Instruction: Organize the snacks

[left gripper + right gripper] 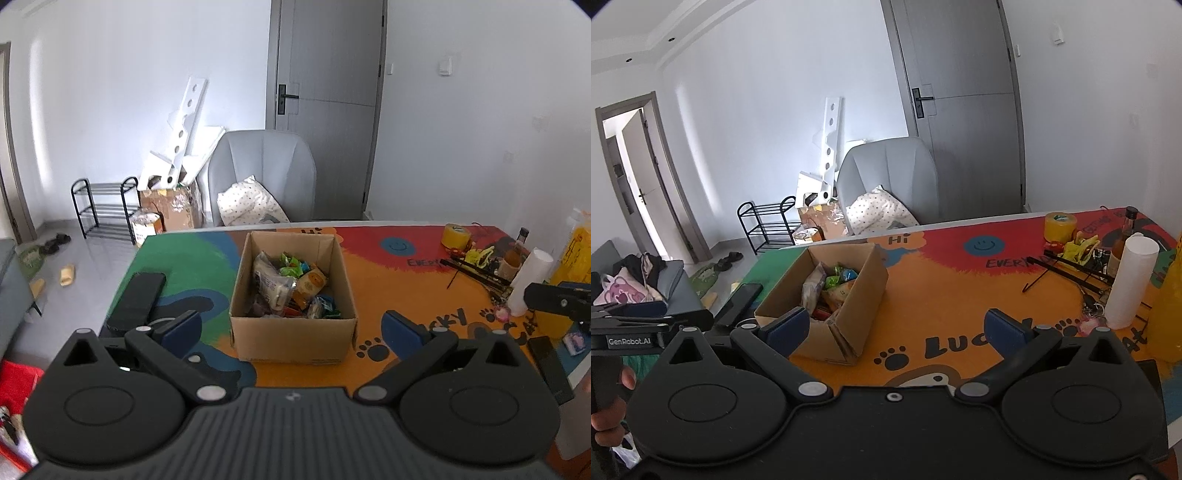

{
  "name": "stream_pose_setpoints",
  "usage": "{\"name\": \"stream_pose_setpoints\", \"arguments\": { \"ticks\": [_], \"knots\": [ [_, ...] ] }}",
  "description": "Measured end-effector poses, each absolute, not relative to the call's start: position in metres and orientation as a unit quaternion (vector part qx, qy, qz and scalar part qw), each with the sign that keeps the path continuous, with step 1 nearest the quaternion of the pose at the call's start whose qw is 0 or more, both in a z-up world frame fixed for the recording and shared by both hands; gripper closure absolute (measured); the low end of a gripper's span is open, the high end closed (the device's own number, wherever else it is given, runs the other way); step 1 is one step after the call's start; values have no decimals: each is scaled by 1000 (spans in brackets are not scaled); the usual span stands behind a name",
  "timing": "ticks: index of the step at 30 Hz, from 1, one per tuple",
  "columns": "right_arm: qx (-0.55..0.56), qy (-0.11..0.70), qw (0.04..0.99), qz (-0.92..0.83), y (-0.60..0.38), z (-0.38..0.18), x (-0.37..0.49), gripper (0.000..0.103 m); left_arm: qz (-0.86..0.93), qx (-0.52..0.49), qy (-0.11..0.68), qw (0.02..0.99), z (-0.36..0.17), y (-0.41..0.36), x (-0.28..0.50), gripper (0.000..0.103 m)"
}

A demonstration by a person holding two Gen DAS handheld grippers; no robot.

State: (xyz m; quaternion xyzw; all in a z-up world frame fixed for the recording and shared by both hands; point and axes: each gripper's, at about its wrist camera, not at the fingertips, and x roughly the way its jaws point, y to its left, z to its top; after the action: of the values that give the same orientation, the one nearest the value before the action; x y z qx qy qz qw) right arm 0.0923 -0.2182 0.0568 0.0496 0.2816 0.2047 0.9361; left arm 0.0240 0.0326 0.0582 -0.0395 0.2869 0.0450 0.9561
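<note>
Open brown cardboard box [293, 325] sits on colourful painted tabletop [406, 288], toward its left edge, full of mixed snack packets [291, 284]. Left gripper [291, 328] hovers directly before box, jaws spread wide, empty, box framed between blue pads. Right gripper [903, 330] also released, nothing held, box ahead and left of it, near left pad. Black flat device [136, 299] just left of box. White cylinder [1130, 282], yellow tape roll [1060, 226] near tabletop's right edge, well apart from box.
</note>
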Motion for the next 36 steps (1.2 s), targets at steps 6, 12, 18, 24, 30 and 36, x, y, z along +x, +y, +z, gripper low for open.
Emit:
{"name": "stream_pose_setpoints", "arguments": {
  "ticks": [6,12,18,24,30,36],
  "knots": [
    [43,287,934,206,-216,57,91,0,51,-37,285,956,60,35,19,0],
    [45,286,936,202,-216,59,90,0,48,-32,285,957,61,33,19,0],
    [39,289,935,201,-215,60,90,0,43,-28,287,956,60,30,19,0],
    [39,291,935,199,-215,60,91,0,41,-27,287,957,60,30,20,0],
    [35,290,935,199,-214,61,91,0,40,-27,287,957,61,30,20,0],
    [32,289,935,202,-214,61,91,0,40,-27,286,957,61,30,20,0]
  ]
}}
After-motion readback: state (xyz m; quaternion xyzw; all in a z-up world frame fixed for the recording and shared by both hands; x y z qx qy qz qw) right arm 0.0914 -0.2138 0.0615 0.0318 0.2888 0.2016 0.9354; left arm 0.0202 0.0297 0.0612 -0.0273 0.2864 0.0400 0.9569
